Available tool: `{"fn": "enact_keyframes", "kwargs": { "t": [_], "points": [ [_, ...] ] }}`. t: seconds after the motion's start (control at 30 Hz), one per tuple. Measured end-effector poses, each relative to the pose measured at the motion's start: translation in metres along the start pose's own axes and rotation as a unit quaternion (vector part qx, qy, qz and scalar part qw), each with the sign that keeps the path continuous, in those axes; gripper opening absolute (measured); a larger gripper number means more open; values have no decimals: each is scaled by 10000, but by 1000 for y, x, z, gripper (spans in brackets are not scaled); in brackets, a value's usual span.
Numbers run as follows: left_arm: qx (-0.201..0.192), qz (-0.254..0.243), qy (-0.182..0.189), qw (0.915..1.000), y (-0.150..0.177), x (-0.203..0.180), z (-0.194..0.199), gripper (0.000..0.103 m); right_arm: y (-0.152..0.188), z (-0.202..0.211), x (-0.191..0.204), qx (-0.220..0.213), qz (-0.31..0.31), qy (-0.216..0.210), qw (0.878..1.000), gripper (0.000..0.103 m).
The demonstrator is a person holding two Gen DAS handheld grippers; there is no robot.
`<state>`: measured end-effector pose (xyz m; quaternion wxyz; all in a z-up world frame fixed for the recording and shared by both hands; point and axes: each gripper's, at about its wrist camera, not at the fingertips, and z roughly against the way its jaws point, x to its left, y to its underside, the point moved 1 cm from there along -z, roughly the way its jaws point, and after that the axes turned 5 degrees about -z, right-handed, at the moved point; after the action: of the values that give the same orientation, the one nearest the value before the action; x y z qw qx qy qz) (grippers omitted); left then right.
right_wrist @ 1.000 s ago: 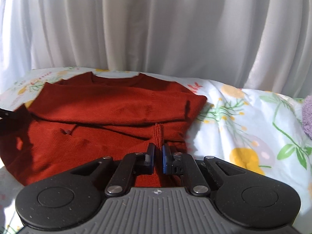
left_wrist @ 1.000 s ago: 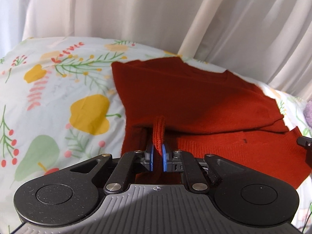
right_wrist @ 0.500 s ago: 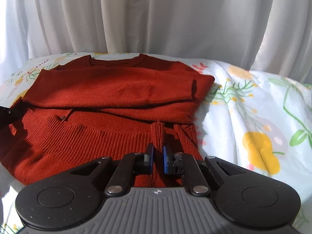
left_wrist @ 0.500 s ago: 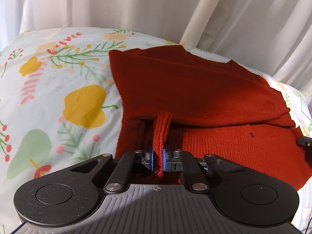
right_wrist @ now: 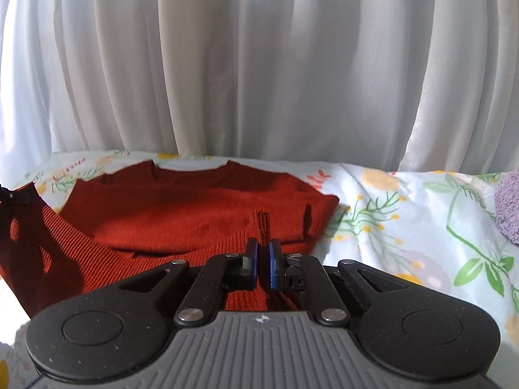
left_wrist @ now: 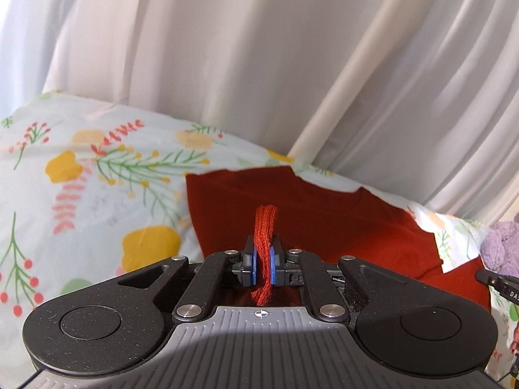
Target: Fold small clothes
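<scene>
The near part of the red sweater (left_wrist: 324, 220) is concealed behind the left tool (left_wrist: 262, 264); the pinched fold is partly covered by its pads. To the right of that tool, a purple fuzzy item (left_wrist: 502, 246) is cut off by the frame edge and not identifiable. Beside the right tool (right_wrist: 262, 264), the sweater's hem is hidden below its body.

sweater (right_wrist: 201, 207) on bedsheet (right_wrist: 405, 214), curtain (right_wrist: 259, 64) behind

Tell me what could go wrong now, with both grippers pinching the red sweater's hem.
The left gripper and right gripper each pinch only a narrow bunch of the sweater hem, so the knit might slip out. The folded sleeve could shift. The purple item sits close by.
</scene>
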<state>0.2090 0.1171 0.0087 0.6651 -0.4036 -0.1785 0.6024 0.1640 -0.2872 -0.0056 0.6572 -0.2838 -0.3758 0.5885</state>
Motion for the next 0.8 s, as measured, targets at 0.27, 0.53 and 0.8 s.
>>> {"fn": "enact_keyframes", "kwargs": {
  "t": [0.27, 0.53, 0.8],
  "points": [
    [-141, 219, 92, 9996, -24, 12, -11, 9, -17, -5, -12, -160, -548, -76, 9983, 6],
    [-39, 154, 49, 9999, -40, 17, -46, 9, -45, -32, -26, -360, -636, -1, 9973, 0],
    [354, 238, -24, 9991, -17, 31, -62, 9, -13, -80, -30, 811, -411, -148, 9957, 46]
  ]
}}
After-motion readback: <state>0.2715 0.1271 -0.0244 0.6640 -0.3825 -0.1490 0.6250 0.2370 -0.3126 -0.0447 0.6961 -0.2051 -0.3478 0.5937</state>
